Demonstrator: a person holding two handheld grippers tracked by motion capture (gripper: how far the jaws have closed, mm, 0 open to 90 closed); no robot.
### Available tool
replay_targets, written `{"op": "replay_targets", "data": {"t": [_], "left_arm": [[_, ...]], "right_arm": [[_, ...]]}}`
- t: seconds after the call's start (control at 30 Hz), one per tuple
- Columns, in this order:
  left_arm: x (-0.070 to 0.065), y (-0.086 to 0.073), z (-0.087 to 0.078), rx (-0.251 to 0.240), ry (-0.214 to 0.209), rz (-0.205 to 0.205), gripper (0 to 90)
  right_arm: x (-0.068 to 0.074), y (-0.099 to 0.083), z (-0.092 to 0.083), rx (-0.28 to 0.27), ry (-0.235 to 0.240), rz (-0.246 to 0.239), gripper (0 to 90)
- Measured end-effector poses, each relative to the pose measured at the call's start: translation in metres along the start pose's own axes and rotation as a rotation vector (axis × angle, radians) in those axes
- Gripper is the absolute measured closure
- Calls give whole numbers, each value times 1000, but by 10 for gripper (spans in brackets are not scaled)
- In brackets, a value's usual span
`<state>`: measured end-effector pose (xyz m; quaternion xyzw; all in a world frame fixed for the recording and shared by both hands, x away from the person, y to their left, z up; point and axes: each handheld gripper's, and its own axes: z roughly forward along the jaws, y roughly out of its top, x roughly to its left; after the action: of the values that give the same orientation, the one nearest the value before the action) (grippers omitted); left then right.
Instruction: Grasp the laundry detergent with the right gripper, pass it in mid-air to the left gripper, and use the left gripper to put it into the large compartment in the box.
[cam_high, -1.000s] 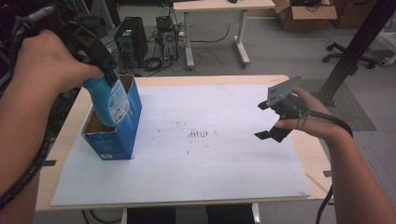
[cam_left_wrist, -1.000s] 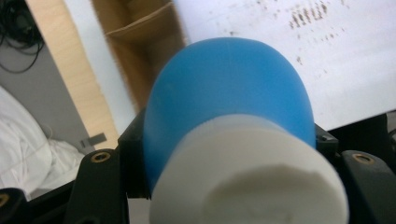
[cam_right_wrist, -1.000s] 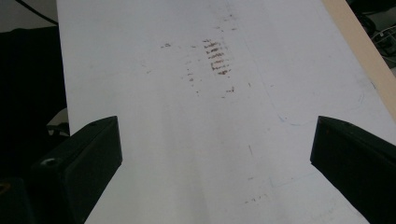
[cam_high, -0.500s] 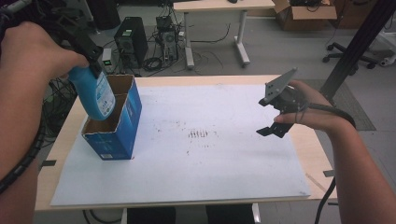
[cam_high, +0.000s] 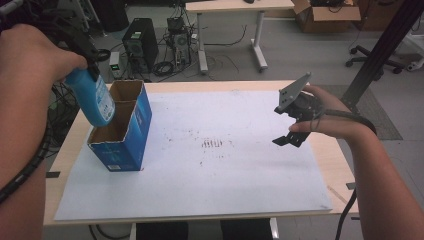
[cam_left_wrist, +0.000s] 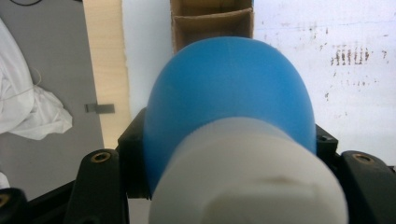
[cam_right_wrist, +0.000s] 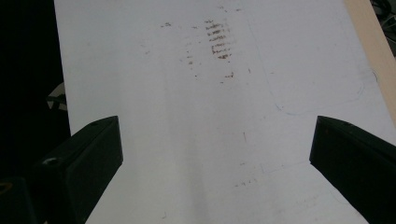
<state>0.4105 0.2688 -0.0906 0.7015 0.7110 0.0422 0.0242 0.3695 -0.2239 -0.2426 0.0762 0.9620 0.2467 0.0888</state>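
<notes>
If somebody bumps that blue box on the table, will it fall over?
Probably it tips easily: the blue box is tall, narrow, open-topped cardboard with two compartments, likely light. The blue bottle that the left gripper holds, once inside, may steady it.

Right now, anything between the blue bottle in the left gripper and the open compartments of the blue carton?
Nothing visible. The left gripper holds the blue bottle tilted by the carton's left wall. Both cardboard compartments look open and empty. The right gripper hangs open far off over the white sheet.
</notes>
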Motion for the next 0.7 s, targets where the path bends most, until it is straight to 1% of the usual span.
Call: {"op": "replay_targets", "data": {"t": [0.17, 0.2, 0.33, 0.43, 0.57, 0.6, 0.63, 0.7], "left_arm": [[2, 2, 6, 4, 1, -3, 379], [2, 2, 7, 5, -5, -8, 379], [2, 4, 14, 13, -3, -4, 379], [2, 6, 19, 13, -3, -3, 379], [4, 7, 25, 12, -11, -9, 379], [4, 8, 31, 14, -13, -10, 379], [4, 8, 31, 14, -13, -10, 378], [5, 10, 39, 15, -13, -10, 379]], "right_arm": [[-1, 2, 0, 20, 6, -2, 28], [-1, 2, 0, 32, 6, -3, 28], [-2, 4, -1, 79, 19, -8, 30], [-2, 6, -2, 103, 29, -4, 31], [0, 8, -2, 107, 41, -13, 31], [0, 8, -2, 108, 41, -15, 31], [0, 8, -2, 108, 41, -15, 31], [1, 7, -2, 106, 39, -14, 31]]}}
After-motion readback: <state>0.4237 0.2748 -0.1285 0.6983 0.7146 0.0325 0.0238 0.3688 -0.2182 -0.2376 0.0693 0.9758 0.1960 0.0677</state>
